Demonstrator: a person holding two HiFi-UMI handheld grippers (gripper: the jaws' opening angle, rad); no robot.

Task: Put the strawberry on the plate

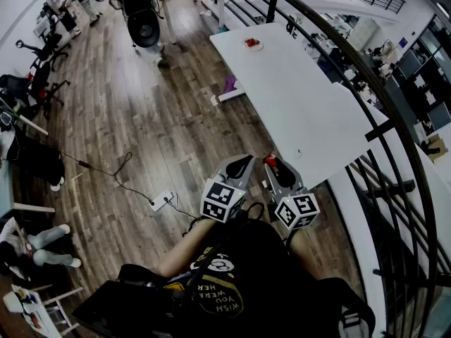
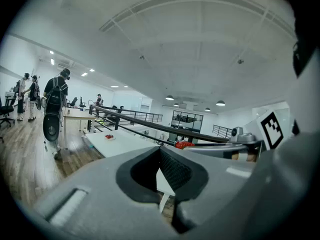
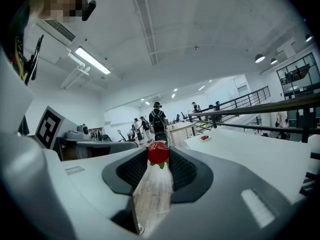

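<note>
Though it looks tiny overhead, strawberry (image 3: pixel 158 152) pinched by right gripper (image 3: pixel 158 155)

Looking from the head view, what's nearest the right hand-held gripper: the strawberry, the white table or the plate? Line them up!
1. Strawberry: pinched between its jaws.
2. White table: just ahead, on the right.
3. Plate: far end of that table.

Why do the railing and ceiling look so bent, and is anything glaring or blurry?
Head view: the wide lens bows the black railing into an arc. Right gripper view: the strawberry is sharp, the strip lamp glares. Left gripper view: round dark border, curved ceiling.
</note>
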